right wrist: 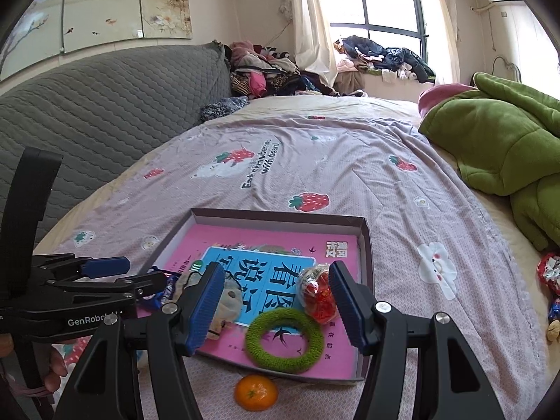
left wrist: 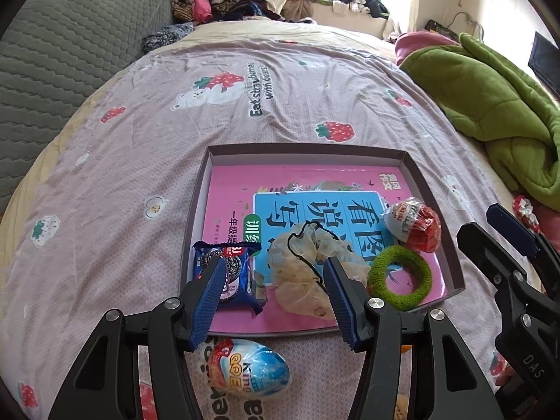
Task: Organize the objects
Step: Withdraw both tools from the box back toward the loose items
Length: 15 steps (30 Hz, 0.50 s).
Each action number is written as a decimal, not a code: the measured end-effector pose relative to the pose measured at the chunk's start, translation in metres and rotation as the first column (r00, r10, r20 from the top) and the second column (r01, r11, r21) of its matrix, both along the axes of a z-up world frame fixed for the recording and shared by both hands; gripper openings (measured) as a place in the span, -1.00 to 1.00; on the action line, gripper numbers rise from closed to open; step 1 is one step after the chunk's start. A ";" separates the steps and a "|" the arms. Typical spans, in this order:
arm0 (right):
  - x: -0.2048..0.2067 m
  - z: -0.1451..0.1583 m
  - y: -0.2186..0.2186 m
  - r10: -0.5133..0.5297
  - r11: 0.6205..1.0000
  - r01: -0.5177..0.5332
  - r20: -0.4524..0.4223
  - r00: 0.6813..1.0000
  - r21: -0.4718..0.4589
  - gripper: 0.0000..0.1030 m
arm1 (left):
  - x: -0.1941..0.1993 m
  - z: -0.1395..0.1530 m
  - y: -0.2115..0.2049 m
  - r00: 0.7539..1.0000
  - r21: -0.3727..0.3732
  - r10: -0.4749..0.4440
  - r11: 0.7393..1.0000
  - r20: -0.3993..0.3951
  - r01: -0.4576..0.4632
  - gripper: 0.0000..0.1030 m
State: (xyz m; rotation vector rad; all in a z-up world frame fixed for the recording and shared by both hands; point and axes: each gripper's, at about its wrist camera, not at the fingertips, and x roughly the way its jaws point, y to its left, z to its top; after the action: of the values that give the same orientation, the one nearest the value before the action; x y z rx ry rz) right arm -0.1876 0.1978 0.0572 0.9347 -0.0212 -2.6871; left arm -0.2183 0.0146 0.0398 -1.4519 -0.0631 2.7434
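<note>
A shallow box (left wrist: 434,189) (right wrist: 365,241) lies on the bed with a pink book (left wrist: 231,189) (right wrist: 217,238) inside. On the book lie a blue cookie packet (left wrist: 238,273), a cream scrunchie (left wrist: 308,280), a green hair ring (left wrist: 400,276) (right wrist: 283,339) and a red-and-white egg (left wrist: 414,224) (right wrist: 316,292). My left gripper (left wrist: 273,301) is open and empty over the box's near edge; a blue-and-white egg (left wrist: 248,367) lies on the sheet below it. My right gripper (right wrist: 276,306) is open and empty above the green ring. A tangerine (right wrist: 255,392) lies on the sheet before the box.
The bed has a pink strawberry-print sheet (left wrist: 175,140). A green blanket (left wrist: 490,98) (right wrist: 497,147) is heaped at the right. A grey padded headboard (left wrist: 70,42) runs along the left. Red and blue wrapped snacks (right wrist: 551,276) lie at the right edge.
</note>
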 end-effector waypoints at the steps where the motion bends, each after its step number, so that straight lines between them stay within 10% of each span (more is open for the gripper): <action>1: 0.002 0.001 0.000 0.001 1.000 -0.001 -0.003 1.000 -0.001 0.20 | 0.002 0.002 0.000 1.000 0.000 -0.001 1.000 -0.004 0.001 0.16; 15: 0.021 0.013 0.007 -0.004 1.000 0.004 -0.023 1.000 -0.011 0.20 | 0.027 0.015 0.000 0.999 -0.008 -0.014 1.000 -0.041 0.014 0.16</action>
State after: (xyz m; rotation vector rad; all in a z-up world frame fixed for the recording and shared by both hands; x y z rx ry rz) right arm -0.1665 0.2047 0.0702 0.9020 -0.0323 -2.6981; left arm -0.1910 0.0143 0.0553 -1.3924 -0.0410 2.7641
